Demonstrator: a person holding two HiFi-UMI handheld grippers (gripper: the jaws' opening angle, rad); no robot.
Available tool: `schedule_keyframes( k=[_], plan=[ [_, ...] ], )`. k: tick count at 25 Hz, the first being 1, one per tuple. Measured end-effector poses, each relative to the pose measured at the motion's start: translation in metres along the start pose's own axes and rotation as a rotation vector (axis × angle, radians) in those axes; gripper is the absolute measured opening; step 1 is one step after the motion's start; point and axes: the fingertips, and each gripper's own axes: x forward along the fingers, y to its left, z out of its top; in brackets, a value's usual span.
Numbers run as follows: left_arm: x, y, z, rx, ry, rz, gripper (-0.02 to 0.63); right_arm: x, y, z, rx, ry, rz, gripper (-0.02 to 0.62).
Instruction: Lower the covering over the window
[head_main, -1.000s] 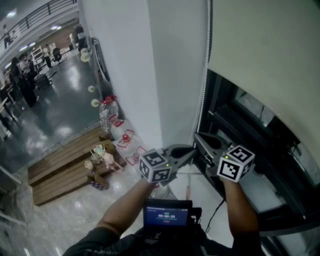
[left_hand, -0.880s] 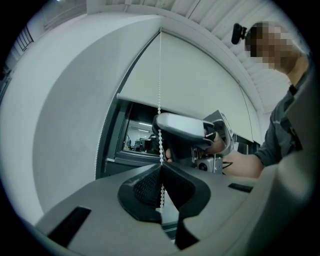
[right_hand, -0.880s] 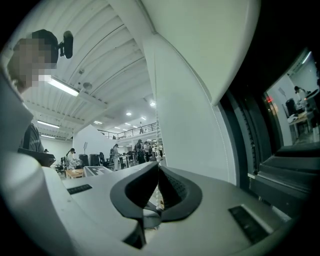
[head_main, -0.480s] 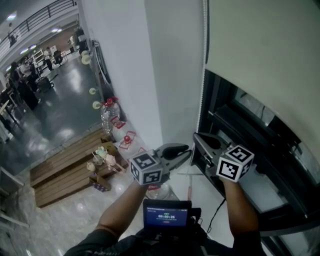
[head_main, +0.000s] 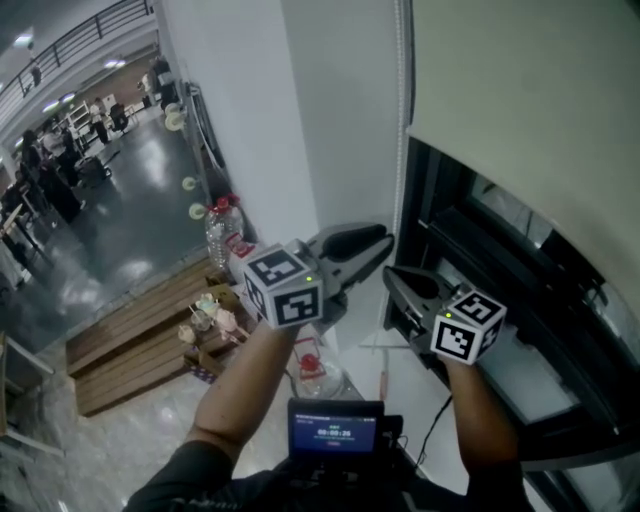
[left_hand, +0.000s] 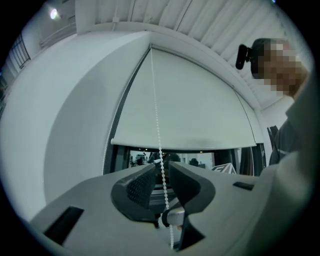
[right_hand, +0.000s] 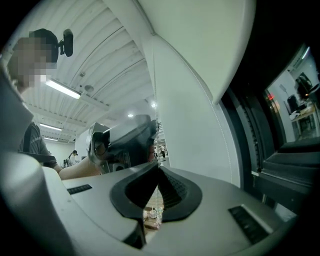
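The left gripper (head_main: 378, 250) is up high beside the white wall (head_main: 250, 120). Its jaws have just come apart and stand wide. The bead chain (left_hand: 155, 110) runs straight down between them, but the pads (left_hand: 140, 184) do not press on it yet. Lower down and a bit to the right, the right gripper (right_hand: 156, 167) has its jaws pressed together, and it looks like it is pinching that same chain and keeping it tight. To the right of the chain hangs the roller blind (head_main: 520, 90). It covers the top part of the window (head_main: 500, 250), and the dark glass below its bottom bar (left_hand: 185, 143) is bare, so there is more to pull. The next step is likely a new grab up high. To do it well, the left jaws should close with the chain in the middle of the bumpy pads. The right gripper should let go only after that. Then the pull should go straight down along the chain, slow and even, not out to the side, so the beads do not slip.
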Motion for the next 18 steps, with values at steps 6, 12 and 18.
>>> schedule_keyframes(
  k=[6, 12, 18],
  plan=[
    [0.021, -0.003, 0.003, 0.022, 0.031, -0.016, 0.005, -0.001, -0.002, 0.001, 0.006, 0.003, -0.004, 0.002],
    [0.017, -0.004, 0.001, 0.034, 0.004, -0.009, 0.003, -0.004, 0.0, 0.0, 0.01, -0.005, -0.006, 0.003],
    [0.015, -0.004, -0.012, 0.062, 0.014, 0.018, 0.003, -0.004, -0.004, -0.012, 0.02, 0.03, -0.012, 0.003]
  ],
)
